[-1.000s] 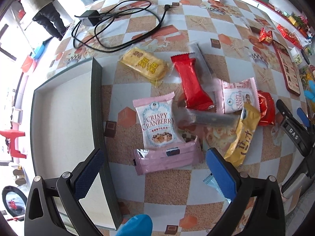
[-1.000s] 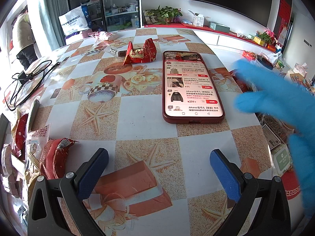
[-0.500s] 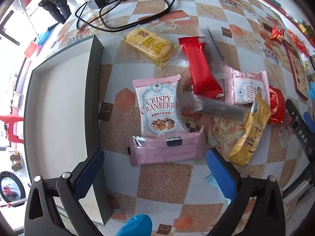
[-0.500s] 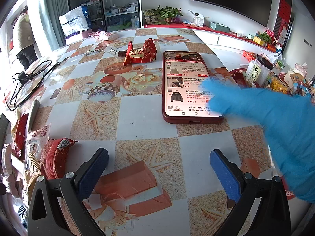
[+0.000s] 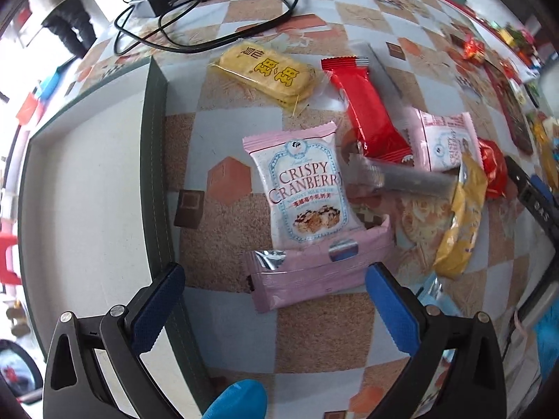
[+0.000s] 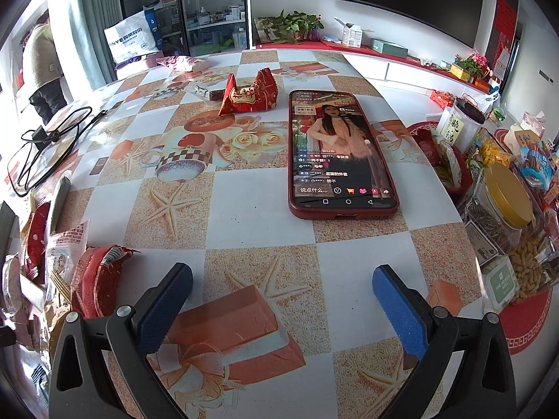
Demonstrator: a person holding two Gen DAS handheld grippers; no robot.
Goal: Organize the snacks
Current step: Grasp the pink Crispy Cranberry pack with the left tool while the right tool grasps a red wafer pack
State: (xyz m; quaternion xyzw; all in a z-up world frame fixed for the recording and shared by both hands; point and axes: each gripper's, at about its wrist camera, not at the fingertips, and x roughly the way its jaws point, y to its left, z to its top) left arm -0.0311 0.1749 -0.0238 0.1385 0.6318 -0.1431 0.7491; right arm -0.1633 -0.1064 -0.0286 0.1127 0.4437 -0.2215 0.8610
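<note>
Your left gripper stands wide open and holds nothing, its blue pads low in the left wrist frame. Between the two pads, just ahead of them, lies a plain pink wrapper flat on the tabletop. The Crispy Cranberry packet sits at frame centre, its lower edge overlapping that pink wrapper. Above it, toward the upper middle, lie a yellow biscuit pack and a red bar side by side. To the right of centre, a silver-grey stick pack lies across the lower end of the red bar, and a second Crispy Cranberry packet, a golden-yellow wrapper and a small red pouch crowd together. The dark-rimmed tray with its pale floor fills the left of the frame, and no snack shows in it. A black cable with charger coils at the top. A blue-gloved fingertip shows at the bottom edge.

Your right gripper is likewise wide open with nothing between its pads, above bare patterned tabletop in the lower part of the right wrist frame. A red-cased phone with a lit screen lies at centre right, and a red candy bag stands beyond it at upper centre. The snack pile hugs the left edge, and jars of seeds and nuts line the right edge.
</note>
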